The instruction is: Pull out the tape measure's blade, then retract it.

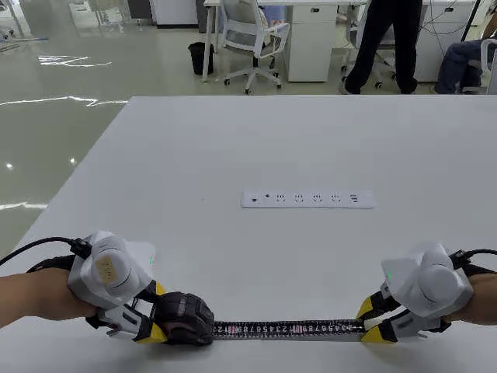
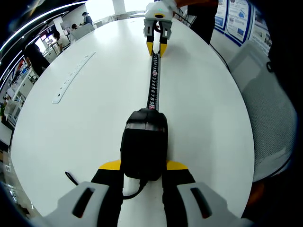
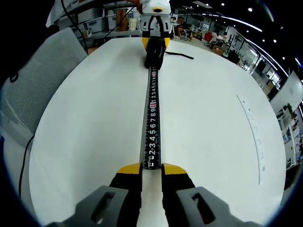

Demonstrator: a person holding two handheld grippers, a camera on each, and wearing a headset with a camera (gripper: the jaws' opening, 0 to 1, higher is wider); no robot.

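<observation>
The black tape measure case (image 1: pixel 186 318) rests on the white table near its front edge, and my left gripper (image 1: pixel 158 312) is shut on it. In the left gripper view the case (image 2: pixel 144 142) sits between the yellow-tipped jaws of the left gripper (image 2: pixel 144 166). The blade (image 1: pixel 287 329) lies pulled out flat to the right, numbers up. My right gripper (image 1: pixel 367 323) is shut on the blade's end. In the right gripper view the blade (image 3: pixel 151 123) runs from the right gripper (image 3: pixel 151 168) up to the case (image 3: pixel 154 54).
A white power strip (image 1: pixel 308 200) lies flat mid-table, beyond the blade. Past the table's far edge (image 1: pixel 311 98) stand an office chair (image 1: pixel 252 39), a black bin (image 1: pixel 200 57) and a person (image 1: pixel 384 39). A mesh chair (image 2: pixel 270 109) sits beside the table's near side.
</observation>
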